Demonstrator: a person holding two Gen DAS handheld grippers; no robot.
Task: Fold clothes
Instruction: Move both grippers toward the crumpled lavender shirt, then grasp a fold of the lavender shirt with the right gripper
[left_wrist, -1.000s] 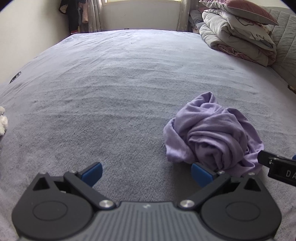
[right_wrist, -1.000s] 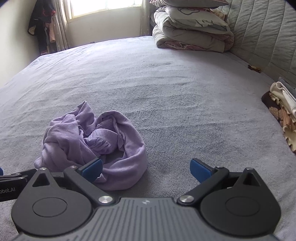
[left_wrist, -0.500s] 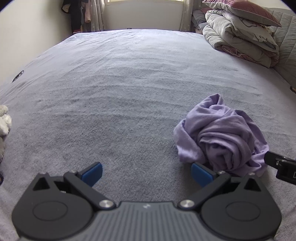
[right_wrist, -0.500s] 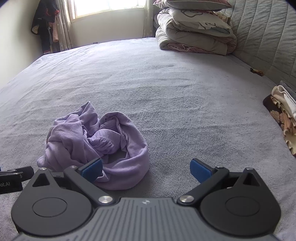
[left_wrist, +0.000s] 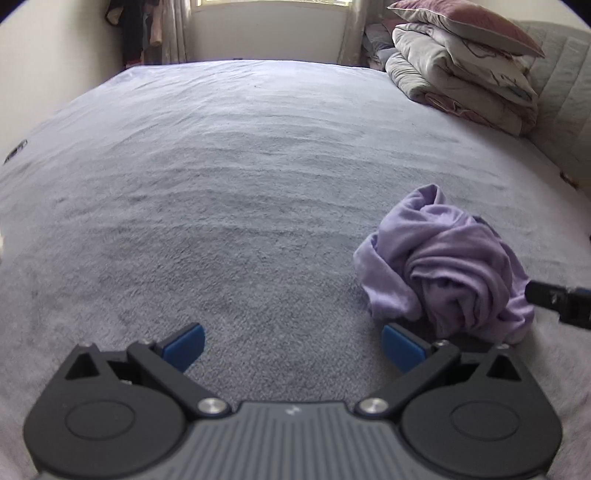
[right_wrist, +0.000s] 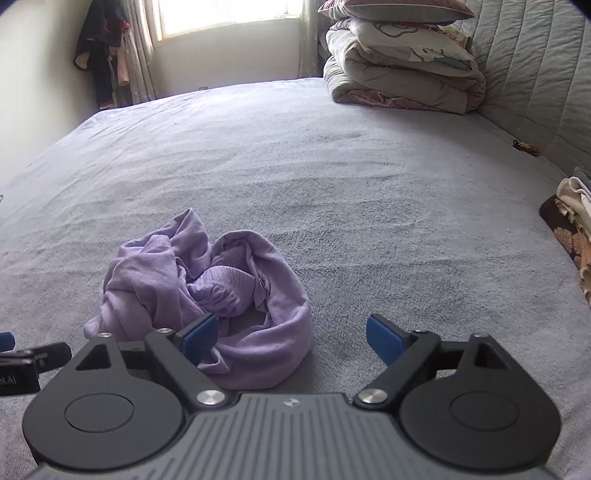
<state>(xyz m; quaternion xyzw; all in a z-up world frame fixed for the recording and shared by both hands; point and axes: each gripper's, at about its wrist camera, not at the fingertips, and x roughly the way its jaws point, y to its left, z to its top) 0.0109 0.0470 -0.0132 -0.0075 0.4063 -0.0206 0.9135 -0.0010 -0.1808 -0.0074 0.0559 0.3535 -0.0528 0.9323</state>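
A crumpled lilac garment (left_wrist: 447, 266) lies in a heap on the grey bed cover (left_wrist: 236, 192). In the left wrist view it sits to the right, just beyond my left gripper's right blue pad. My left gripper (left_wrist: 293, 345) is open with only bed cover between its fingers. In the right wrist view the lilac garment (right_wrist: 207, 291) lies left of centre, its near hem reaching in front of the left pad. My right gripper (right_wrist: 291, 338) is open and holds nothing. Each gripper's black tip shows at the edge of the other's view.
Folded quilts with a pillow on top (right_wrist: 402, 74) are stacked at the far right by the quilted headboard (right_wrist: 535, 85). A pile of folded cloth (right_wrist: 572, 229) lies at the right edge. Clothes hang by the window (right_wrist: 107, 70) at the far left.
Both grippers have drawn back and shifted slightly, so the lilac heap sits a little farther right in the left view. Both stay open; the garment has not moved.
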